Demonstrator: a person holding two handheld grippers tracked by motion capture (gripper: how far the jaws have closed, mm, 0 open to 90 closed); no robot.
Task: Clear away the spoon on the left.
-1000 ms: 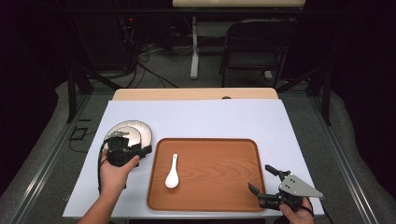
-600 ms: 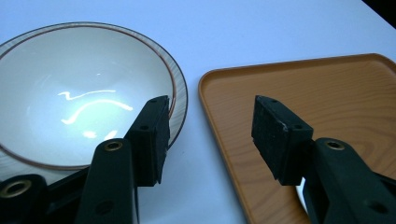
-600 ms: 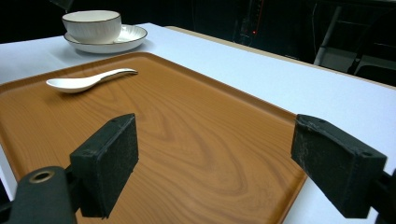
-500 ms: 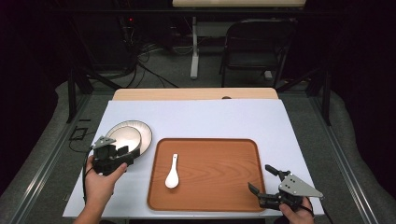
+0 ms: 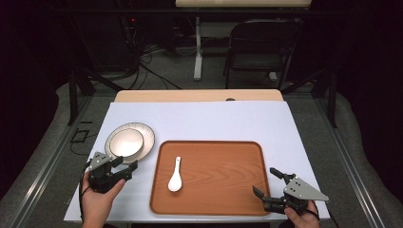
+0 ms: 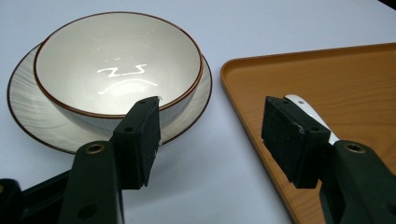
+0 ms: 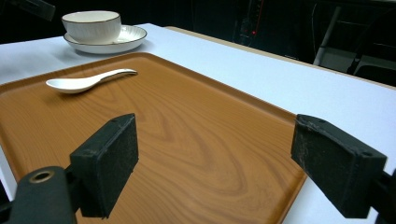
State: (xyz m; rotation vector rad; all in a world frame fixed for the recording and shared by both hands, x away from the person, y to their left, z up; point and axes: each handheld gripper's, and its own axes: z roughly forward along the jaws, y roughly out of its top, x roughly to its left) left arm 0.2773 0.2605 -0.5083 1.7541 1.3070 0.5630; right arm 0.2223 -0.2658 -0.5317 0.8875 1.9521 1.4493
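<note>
White table: bowl just beyond left gripper's wide-apart fingers.

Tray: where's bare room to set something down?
The tray is bare right of the spoon, up to its far and right rims. The white tabletop is free beyond the tray. It is crowded at the left: bowl on plate, left gripper beside them.

1. Table carried a white cover, with a bare wooden strip showing along its far edge.
2. Plate, bearing a bowl, lay left.
3. Wooden tray lay beside the plate, centre-near.
</note>
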